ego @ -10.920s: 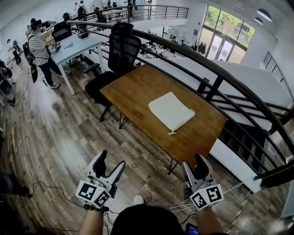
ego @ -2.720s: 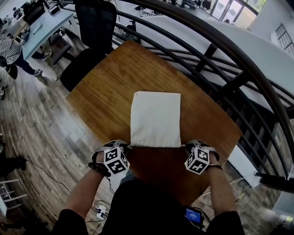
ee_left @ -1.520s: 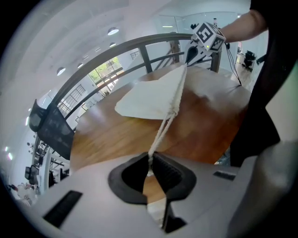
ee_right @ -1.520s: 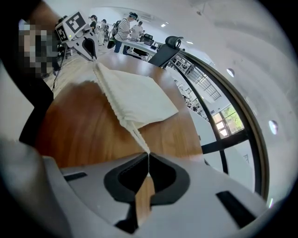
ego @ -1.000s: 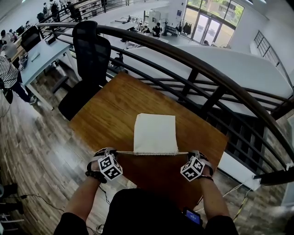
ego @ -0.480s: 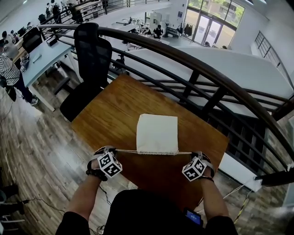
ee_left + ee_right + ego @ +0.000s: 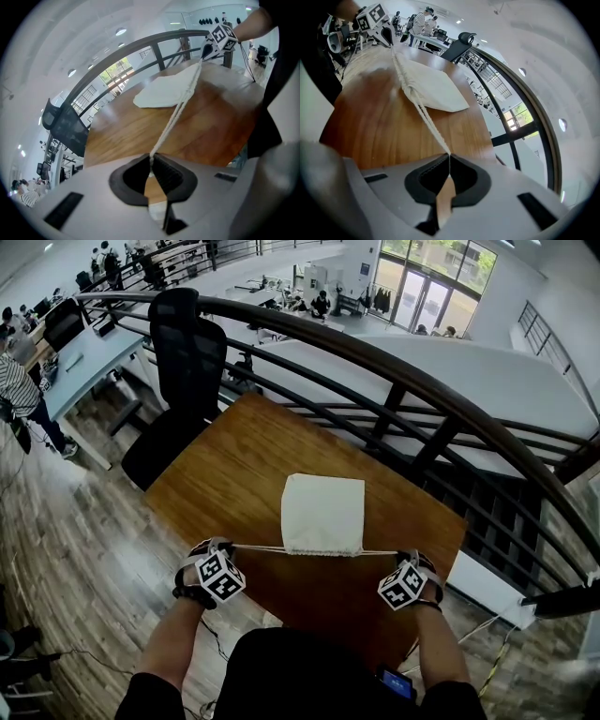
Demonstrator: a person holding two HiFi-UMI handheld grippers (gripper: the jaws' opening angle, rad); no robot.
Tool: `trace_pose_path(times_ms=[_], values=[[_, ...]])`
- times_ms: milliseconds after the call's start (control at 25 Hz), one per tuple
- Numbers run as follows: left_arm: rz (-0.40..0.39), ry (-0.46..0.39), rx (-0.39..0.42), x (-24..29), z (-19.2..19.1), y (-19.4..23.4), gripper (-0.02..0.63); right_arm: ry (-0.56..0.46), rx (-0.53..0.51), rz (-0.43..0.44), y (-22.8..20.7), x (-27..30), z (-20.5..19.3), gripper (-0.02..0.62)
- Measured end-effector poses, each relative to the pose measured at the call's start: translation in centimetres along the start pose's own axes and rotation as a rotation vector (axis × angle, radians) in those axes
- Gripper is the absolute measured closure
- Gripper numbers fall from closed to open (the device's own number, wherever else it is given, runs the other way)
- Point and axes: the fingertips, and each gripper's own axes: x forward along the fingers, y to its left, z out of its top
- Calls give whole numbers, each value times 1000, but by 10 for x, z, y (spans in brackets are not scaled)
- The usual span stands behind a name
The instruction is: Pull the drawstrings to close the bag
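Drawstrings [image 7: 258, 548] of the white cloth bag [image 7: 323, 512] are stretched in one nearly straight line along the near edge of the bag. One cord goes out toward 9 o'clock and the other toward 3 o'clock. The bag lies flat on the brown wooden table [image 7: 234, 456], with its mouth turned to the person, at 6 o'clock. In the right gripper view the cloth at this mouth looks gathered into small folds.

The left gripper [image 7: 223, 547] is at about 8 o'clock from the bag, near the table edge. In the left gripper view its jaws are pressed together on the end of a cord. From the dark pads [image 7: 166, 171] the cord runs tight, as two strands side by side, up to the bag. The right gripper [image 7: 405, 557] is at about 4 o'clock from the bag, also near the table edge. In the right gripper view its jaws likewise pinch the end of the other cord, which runs tight in two strands toward 11 o'clock to the mouth of the bag. Both grippers are well apart from the bag, and only the drawstrings join them to it.

Beyond the table, at 12 o'clock, a dark curved railing [image 7: 422, 390] passes. A black office chair [image 7: 192, 343] stands at about 10 o'clock from the table.
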Motion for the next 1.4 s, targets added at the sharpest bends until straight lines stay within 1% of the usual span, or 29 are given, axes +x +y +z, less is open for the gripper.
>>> trace_pose_path(times_ms=[280,440,720,1000,1120,1320,1400], values=[[-19,22,-27,3,-14,-1,575,8,-23,-15,-5,-1,-11,595],[-32,36,-21,3,-21,1,575,21,-34,-23,-7,-3,-17,595],[-34,40,-23,6,-22,0,575,35,-20,-23,-7,-1,-27,595],[-34,51,-38,5,-24,2,575,44,-46,-30,-6,0,-27,595],[-30,50,-29,3,-23,5,575,55,-32,-44,-11,-1,-32,595],[-52,50,-81,4,-28,7,575,59,32,-30,-16,-2,-39,595],[-54,60,-89,6,-32,5,575,65,28,-24,-12,0,-39,595]])
